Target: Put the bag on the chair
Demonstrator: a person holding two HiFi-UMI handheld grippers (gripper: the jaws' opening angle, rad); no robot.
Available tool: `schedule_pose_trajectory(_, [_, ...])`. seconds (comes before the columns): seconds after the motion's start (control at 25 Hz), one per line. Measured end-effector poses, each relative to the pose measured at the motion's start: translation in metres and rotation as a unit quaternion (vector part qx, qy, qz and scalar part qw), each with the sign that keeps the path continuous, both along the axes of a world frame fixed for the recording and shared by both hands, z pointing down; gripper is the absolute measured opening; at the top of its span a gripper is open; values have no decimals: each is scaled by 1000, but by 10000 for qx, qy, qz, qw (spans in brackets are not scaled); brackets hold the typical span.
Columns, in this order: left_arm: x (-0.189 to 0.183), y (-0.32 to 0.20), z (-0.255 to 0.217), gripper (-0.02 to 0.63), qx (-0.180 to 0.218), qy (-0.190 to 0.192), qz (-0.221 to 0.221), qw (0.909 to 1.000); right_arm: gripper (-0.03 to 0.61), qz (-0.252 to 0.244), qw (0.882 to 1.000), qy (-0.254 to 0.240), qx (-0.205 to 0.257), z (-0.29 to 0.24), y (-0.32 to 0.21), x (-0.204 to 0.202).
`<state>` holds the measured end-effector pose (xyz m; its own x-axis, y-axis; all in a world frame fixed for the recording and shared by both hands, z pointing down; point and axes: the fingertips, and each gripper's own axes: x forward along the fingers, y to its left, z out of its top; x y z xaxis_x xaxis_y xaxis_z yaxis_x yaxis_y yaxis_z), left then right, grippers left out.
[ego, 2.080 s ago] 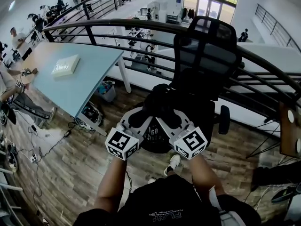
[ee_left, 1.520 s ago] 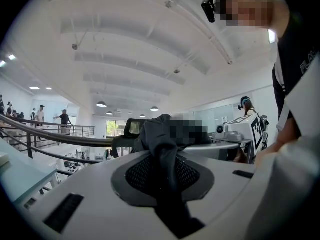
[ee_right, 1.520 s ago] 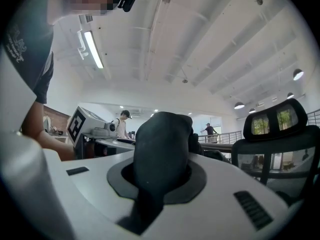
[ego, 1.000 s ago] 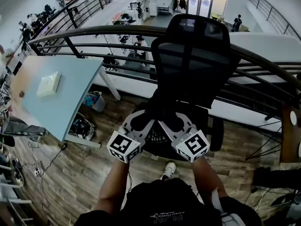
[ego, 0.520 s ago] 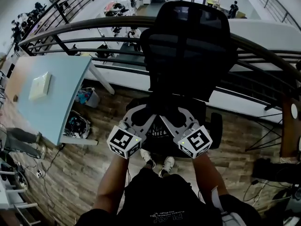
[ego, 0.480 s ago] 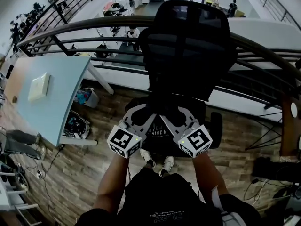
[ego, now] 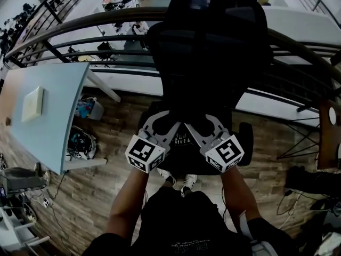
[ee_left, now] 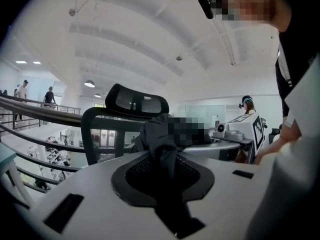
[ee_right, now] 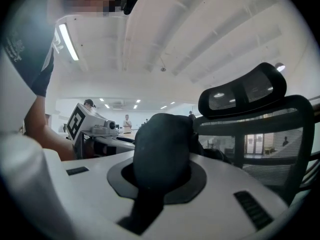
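Both grippers hold a black bag (ego: 184,143) with white print, in front of a black mesh office chair (ego: 213,52). In the head view my left gripper (ego: 161,122) is shut on the bag's left top and my right gripper (ego: 206,124) on its right top. The bag hangs over the chair's seat (ego: 242,143); whether it touches the seat is hidden. In the left gripper view, dark bag fabric (ee_left: 162,144) is pinched between the jaws, with the chair's headrest (ee_left: 136,100) behind. The right gripper view shows a black fold of the bag (ee_right: 161,149) clamped in the jaws.
A light blue table (ego: 48,111) stands to the left with bins (ego: 85,108) beneath it. A curved metal railing (ego: 80,33) runs behind the chair above a drop to a lower floor. The person's shoes (ego: 186,183) stand on wooden flooring. A brown board (ego: 326,137) is at the right.
Both grippers have carried the bag forward and down toward the chair. The chair now looms larger and closer, and the bag sits lower over the seat.
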<state>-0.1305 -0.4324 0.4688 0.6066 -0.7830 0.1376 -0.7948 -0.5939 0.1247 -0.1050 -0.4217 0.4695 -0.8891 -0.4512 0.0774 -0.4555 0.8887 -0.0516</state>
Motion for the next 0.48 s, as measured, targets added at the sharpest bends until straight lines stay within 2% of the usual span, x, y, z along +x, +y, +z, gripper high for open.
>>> schedule_pose_trajectory(0.28, [6, -34, 37, 87, -417, 221, 125, 9988, 66, 246, 9991, 42, -332, 37, -34, 5])
schedule_pose_trajectory(0.48, [5, -52, 61, 87, -606, 220, 247, 9976, 66, 185, 9987, 171, -446, 58, -52, 2])
